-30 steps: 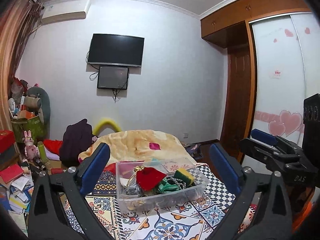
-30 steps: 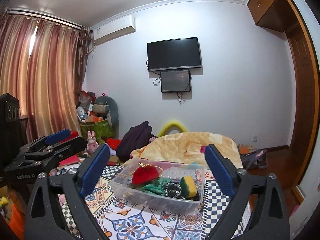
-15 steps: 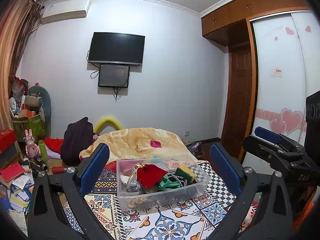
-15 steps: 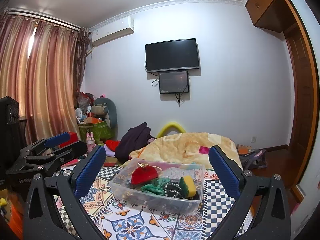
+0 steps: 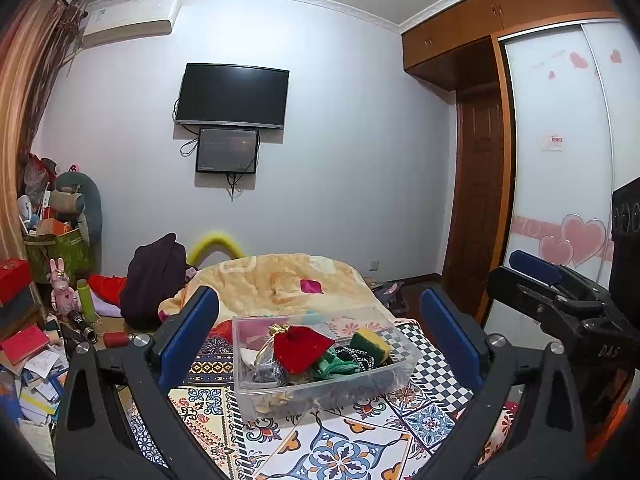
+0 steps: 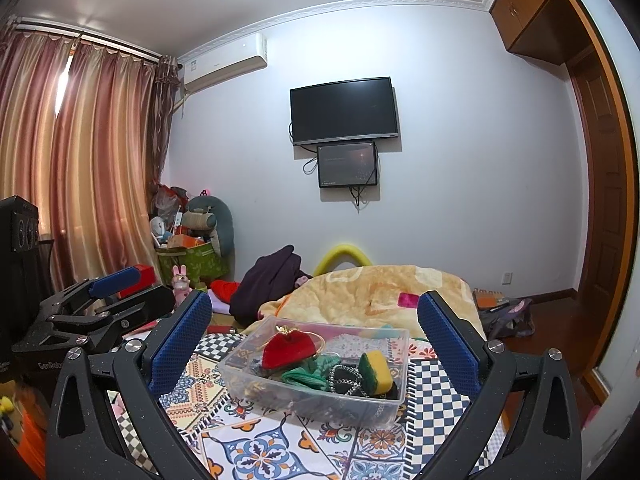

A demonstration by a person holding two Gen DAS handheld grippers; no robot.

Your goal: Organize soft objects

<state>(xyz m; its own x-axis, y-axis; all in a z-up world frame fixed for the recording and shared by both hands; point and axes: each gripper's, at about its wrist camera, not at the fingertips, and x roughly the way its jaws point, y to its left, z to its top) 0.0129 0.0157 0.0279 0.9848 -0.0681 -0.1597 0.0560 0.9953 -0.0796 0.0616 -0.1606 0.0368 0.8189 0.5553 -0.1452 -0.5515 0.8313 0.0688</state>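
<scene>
A clear plastic bin point(image 5: 404, 364) point(image 6: 256, 380) stands on a patterned cloth. In it lie a red pouch point(image 5: 302, 348) point(image 6: 288, 350), a green cloth point(image 5: 334, 364) point(image 6: 306, 376), a yellow-green sponge point(image 5: 370, 342) point(image 6: 376, 370) and a dark beaded piece point(image 6: 346, 376). My left gripper point(image 5: 320, 320) is open and empty, held above and short of the bin. My right gripper point(image 6: 314, 328) is open and empty, likewise short of the bin. Each gripper shows at the edge of the other's view.
The patterned cloth point(image 5: 332, 444) point(image 6: 264, 448) covers the surface under the bin. A yellow blanket point(image 5: 280, 280) point(image 6: 372, 296) and dark clothing point(image 5: 154, 276) lie behind. Clutter and books point(image 5: 28, 352) sit at the left. A wardrobe point(image 5: 560, 160) stands at the right.
Both grippers have risen and tilted up a little, so the bin sits lower in both views. Both stay open and empty.
</scene>
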